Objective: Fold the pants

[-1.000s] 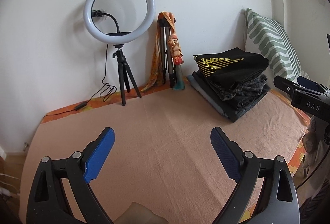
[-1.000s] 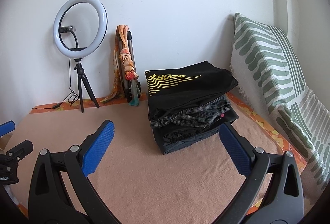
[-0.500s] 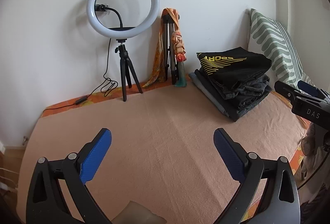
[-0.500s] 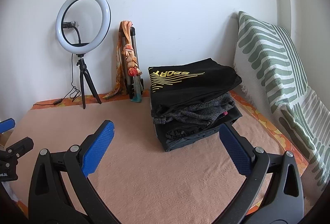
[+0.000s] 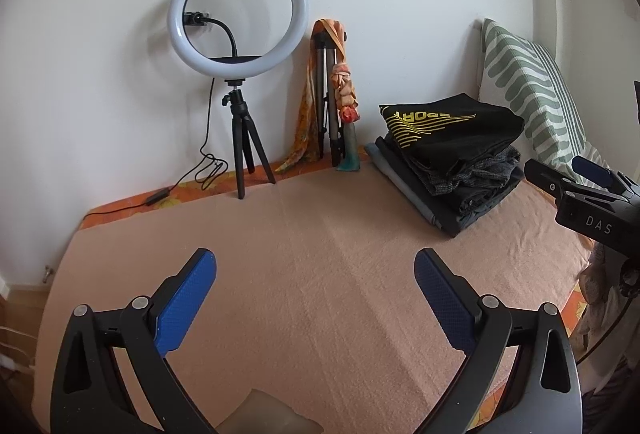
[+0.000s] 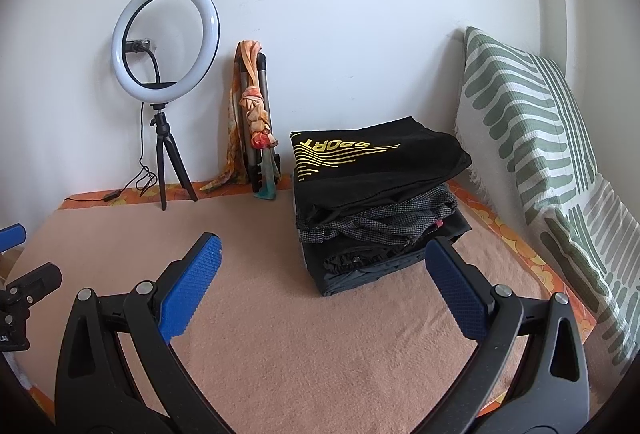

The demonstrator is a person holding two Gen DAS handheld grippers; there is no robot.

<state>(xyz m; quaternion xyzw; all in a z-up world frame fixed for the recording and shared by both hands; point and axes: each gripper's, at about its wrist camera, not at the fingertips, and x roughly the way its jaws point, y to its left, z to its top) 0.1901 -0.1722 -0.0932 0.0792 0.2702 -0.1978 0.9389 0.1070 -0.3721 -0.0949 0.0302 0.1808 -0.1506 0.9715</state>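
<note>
1. We see our left gripper [image 5: 316, 288] with jaws spread wide, holding nothing, above the peach blanket [image 5: 320, 234].
2. Our right gripper [image 6: 322, 274] likewise gapes empty.
3. The stack of folded dark pants [image 6: 376, 210] sits at one o'clock.

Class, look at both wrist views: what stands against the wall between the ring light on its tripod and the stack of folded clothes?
A folded tripod draped with an orange scarf stands between the ring light and the clothes stack; both views show it.

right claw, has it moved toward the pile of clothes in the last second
Yes. The right claw has drawn back slightly and tipped down: the folded clothes stack and ring light sit lower in its view. Jaws open.
</note>
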